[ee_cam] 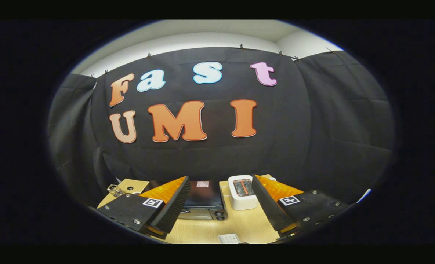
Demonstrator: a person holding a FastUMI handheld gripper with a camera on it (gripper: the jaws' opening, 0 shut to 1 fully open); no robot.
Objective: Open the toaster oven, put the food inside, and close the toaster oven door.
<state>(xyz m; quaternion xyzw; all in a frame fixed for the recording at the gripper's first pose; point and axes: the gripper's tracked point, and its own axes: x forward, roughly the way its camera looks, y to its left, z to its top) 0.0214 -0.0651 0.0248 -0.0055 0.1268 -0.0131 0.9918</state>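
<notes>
Gripper view: the gripper [220, 200] hangs high above the wooden table [246, 223], its 2 fingers spread wide and holding nothing. Between them sits the dark toaster oven [204, 203], door seemingly shut. Just beside it, a white toaster [242, 196]. No food is identifiable, so progress cannot be judged.

The gripper [221, 200] hangs in the air with its two fingers [173, 205] spread wide apart, nothing between them and nothing touching either one. Both fingers angle outward from their bases, and each base carries a small square marker.
</notes>
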